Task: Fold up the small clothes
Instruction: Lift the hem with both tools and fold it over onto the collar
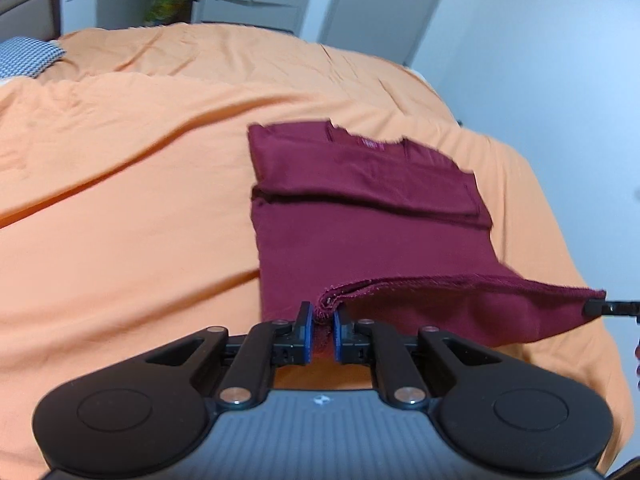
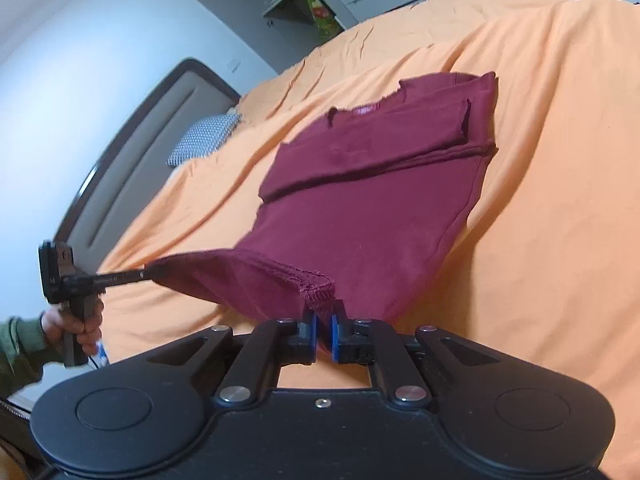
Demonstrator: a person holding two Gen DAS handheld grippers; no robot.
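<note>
Left tool (image 1: 320,334), bottom centre of the left wrist view: jaws nearly shut, blue pads (image 1: 306,332) pinched on one bottom-hem corner of the shirt (image 1: 360,240). Right tool (image 2: 323,338), bottom centre of the right wrist view: same state, nearly closed, clamped on the other hem corner. Each tool is also seen from the other's camera, at far right edge of the left view and at mid left of the right view, where it is held by a hand (image 2: 76,324) in a green sleeve (image 2: 20,344).

Between the two tools the hem (image 2: 280,270) is lifted off the bed (image 1: 120,200) and stretched, w/ a sag in the middle. Fabric looks thin, soft, light; no stiffness, so it is judged that it'll droop wherever unsupported & crease easily. Slip risk is judged low w/ several hem layers bunched in the pads, but the raw-looking edge could pull out if tugged hard.

Further up the frame, the rest of the shirt lies flat on the orange bed, centre-right in the left view, sleeves already folded inward across the chest. Collar and label (image 1: 370,144) are at the far end.

Hem corners are judged the right hold: both kept level, the bottom can be carried up toward the collar.
</note>
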